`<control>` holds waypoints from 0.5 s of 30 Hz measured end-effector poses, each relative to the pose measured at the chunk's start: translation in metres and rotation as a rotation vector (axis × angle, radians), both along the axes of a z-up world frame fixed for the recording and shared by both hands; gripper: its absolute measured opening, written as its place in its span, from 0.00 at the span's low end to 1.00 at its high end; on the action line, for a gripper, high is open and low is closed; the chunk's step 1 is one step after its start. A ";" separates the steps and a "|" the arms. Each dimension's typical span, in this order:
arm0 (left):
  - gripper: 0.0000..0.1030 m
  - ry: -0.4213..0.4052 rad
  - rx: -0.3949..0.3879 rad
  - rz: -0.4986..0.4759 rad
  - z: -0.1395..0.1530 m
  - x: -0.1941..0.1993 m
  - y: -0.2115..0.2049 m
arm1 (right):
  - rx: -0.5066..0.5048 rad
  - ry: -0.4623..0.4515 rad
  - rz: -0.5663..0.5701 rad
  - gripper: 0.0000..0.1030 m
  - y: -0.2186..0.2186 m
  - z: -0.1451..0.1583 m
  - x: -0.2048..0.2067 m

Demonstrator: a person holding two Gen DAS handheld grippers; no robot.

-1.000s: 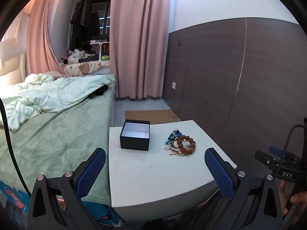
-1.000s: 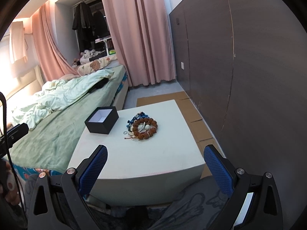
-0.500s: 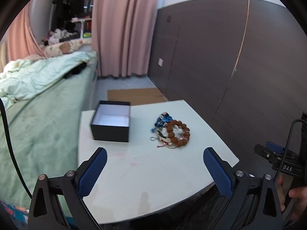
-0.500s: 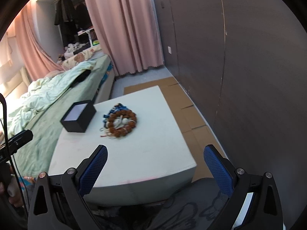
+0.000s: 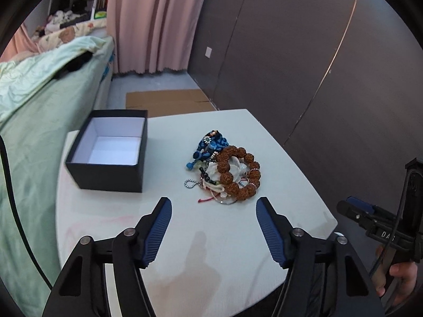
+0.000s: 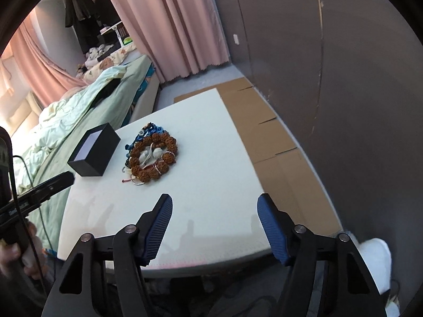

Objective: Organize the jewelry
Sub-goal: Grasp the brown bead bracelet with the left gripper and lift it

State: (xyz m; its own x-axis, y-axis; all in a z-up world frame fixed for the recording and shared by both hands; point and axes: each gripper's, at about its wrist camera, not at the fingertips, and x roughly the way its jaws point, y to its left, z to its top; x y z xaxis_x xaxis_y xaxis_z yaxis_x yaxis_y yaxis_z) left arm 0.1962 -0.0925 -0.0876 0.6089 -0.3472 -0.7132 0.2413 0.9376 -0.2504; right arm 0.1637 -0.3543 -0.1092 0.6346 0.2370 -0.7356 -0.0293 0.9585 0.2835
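Jewelry: heaped on the tabletop, just right of the empty black box.
Left tool: closing, nothing between its jaws.
Right tool: likewise.
Change: both now nearer the heap; pickup looks next.

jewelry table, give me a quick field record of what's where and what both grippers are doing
table: white top, beside a green bed
box: black, lid off, white inside, nothing in it
jewelry: one heap right of the box, apart from it
heap contents: brown bead bracelet, blue braided piece, white pieces, thin cords
left gripper: over the table short of the heap, closing, nothing between its fingers
right gripper: over the near table edge, closing, nothing between its fingers
progress: nothing boxed yet
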 end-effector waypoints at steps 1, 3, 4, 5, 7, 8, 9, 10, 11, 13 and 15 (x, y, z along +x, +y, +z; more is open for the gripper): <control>0.61 0.009 -0.005 -0.005 -0.003 0.007 -0.001 | 0.006 0.003 0.003 0.65 0.000 -0.002 0.004; 0.54 0.026 -0.015 -0.023 -0.008 0.020 -0.008 | 0.018 0.013 0.008 0.65 0.002 -0.006 0.012; 0.53 0.032 -0.016 -0.031 -0.010 0.026 -0.010 | 0.021 0.017 0.009 0.65 0.003 -0.007 0.016; 0.50 0.037 -0.018 -0.038 -0.012 0.030 -0.013 | 0.024 0.020 0.012 0.65 0.004 -0.009 0.020; 0.47 0.041 -0.027 -0.060 -0.015 0.041 -0.021 | 0.029 0.026 0.019 0.62 0.005 -0.012 0.026; 0.46 0.040 -0.029 -0.066 -0.015 0.044 -0.024 | 0.033 0.033 0.024 0.57 0.005 -0.014 0.030; 0.45 0.041 -0.030 -0.075 -0.017 0.049 -0.028 | 0.038 0.039 0.028 0.55 0.005 -0.015 0.033; 0.45 0.045 -0.029 -0.081 -0.018 0.052 -0.031 | 0.047 0.045 0.030 0.54 0.004 -0.017 0.036; 0.45 0.053 -0.025 -0.086 -0.021 0.057 -0.035 | 0.059 0.049 0.031 0.52 0.003 -0.019 0.039; 0.44 0.070 -0.024 -0.093 -0.026 0.064 -0.040 | 0.071 0.056 0.031 0.52 0.001 -0.021 0.043; 0.44 0.077 -0.016 -0.091 -0.031 0.070 -0.043 | 0.083 0.060 0.028 0.52 0.000 -0.023 0.047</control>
State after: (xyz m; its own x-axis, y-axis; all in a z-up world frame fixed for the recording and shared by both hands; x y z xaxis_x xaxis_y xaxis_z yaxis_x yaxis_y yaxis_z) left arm 0.2662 -0.1359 -0.1189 0.5180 -0.4107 -0.7503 0.3052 0.9082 -0.2865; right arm 0.2103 -0.3547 -0.1320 0.5827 0.3152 -0.7490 -0.0363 0.9309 0.3635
